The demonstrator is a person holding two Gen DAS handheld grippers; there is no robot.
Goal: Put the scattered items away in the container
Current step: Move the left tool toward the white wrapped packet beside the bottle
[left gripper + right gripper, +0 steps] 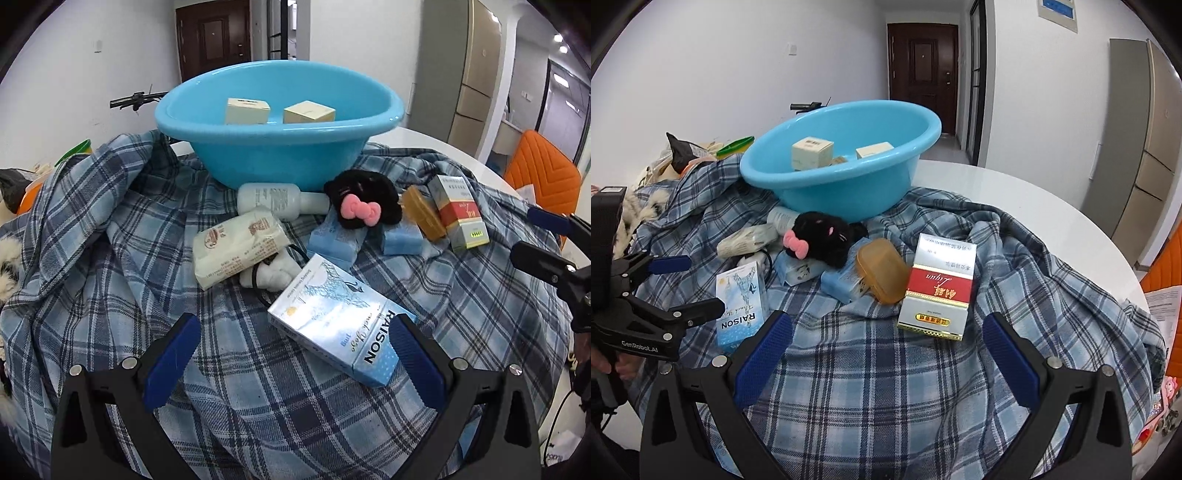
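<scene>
Left gripper (pixel 295 354) is spread wide and holds nothing, low over a plaid cloth (pixel 110 258) on the tabletop (pixel 424 138). One blue pad (pixel 417 362) sits just beside a pale blue Raison box (pixel 336 317), the nearest loose item. Beyond lie a tissue pack (pixel 236 247), a white bottle (pixel 273 201), a black plush (pixel 364 203), an amber case (pixel 423 218) and a red box (pixel 460 212). A blue basin (pixel 273 162) at the back holds two cream boxes (pixel 247 110).

From the right wrist view, the right gripper (pixel 886 354) is likewise spread and empty, aimed at the red box (pixel 938 286), which lies just ahead on the cloth, touching the amber case (pixel 882 269). The basin (pixel 831 184) stands behind and left.

Sorting looks only partly done: most items are outside the basin. Next, each gripper likely needs to ease forward, straddle its box, pinch it and carry it over the rim.
</scene>
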